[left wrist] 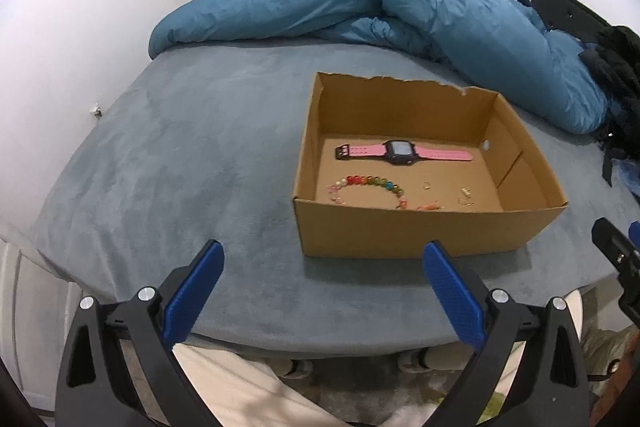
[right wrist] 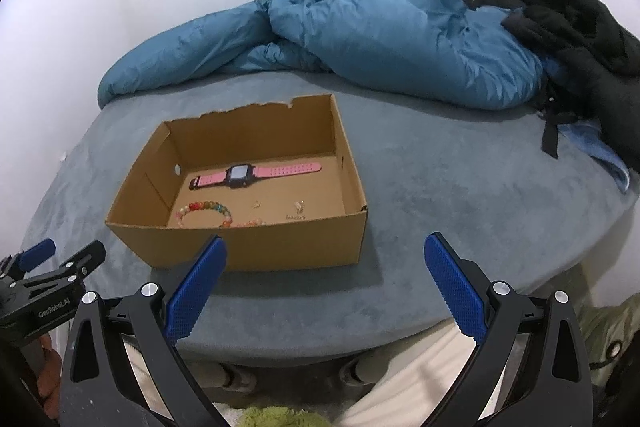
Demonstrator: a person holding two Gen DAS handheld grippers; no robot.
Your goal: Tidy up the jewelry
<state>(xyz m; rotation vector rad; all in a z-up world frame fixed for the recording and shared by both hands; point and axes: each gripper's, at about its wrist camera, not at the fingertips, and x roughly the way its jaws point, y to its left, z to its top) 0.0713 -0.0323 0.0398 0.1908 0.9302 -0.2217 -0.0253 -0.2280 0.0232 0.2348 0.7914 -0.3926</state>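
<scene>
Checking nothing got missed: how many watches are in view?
1: the pink watch lies flat toward the back of the cardboard box; none visible elsewhere.

My left gripper [left wrist: 323, 255]: jaws spread wide, nothing between the blue pads [left wrist: 196, 293], held low and level. My right gripper [right wrist: 326, 251]: jaws equally wide, nothing held, level beside the left. My legs visible below both, in light trousers.

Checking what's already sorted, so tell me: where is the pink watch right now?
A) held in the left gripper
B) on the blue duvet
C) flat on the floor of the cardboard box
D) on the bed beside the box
C: the pink watch lies flat inside the cardboard box, behind the bead bracelet; both grippers are open and hold nothing.
</scene>
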